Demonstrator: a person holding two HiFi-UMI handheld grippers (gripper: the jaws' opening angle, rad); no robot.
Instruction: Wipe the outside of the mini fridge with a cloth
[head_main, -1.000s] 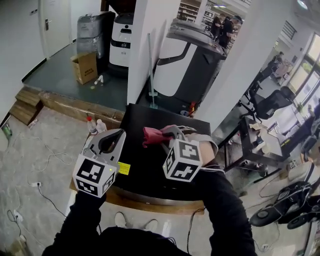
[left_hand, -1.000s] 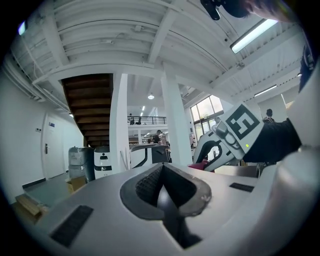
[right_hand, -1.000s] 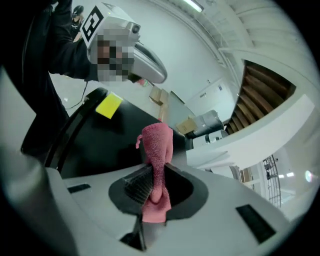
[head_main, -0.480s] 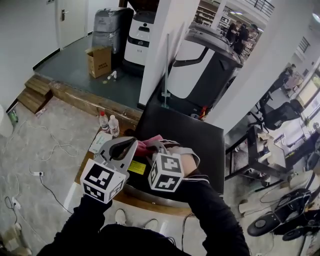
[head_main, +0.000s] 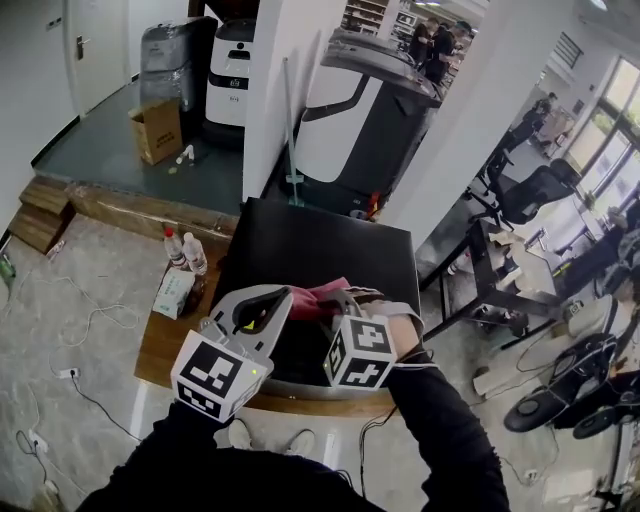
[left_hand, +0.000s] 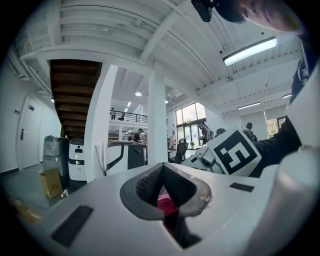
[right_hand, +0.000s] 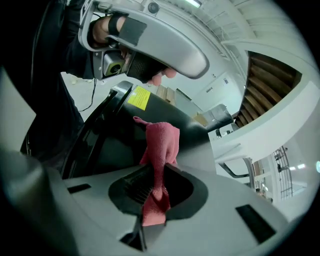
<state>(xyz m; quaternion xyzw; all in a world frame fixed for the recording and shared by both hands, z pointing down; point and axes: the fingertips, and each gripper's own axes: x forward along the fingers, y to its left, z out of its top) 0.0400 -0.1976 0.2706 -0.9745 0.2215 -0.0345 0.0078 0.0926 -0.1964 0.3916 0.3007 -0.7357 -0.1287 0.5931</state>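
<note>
Red cloth (right_hand: 161, 142) between jaws of right gripper (right_hand: 152, 192), over mini fridge (head_main: 320, 250)

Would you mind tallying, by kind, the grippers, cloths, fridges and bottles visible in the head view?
Grippers: 2, left gripper and right gripper
Cloth: 1
Mini fridge: 1
Bottles: 2
Total: 6

- My head camera looks steeply down on my left gripper (head_main: 258, 308) and right gripper (head_main: 338, 300) over the mini fridge (head_main: 320, 245).
- Each gripper camera sits close behind its jaws; both show the cloth (right_hand: 161, 145).
</note>
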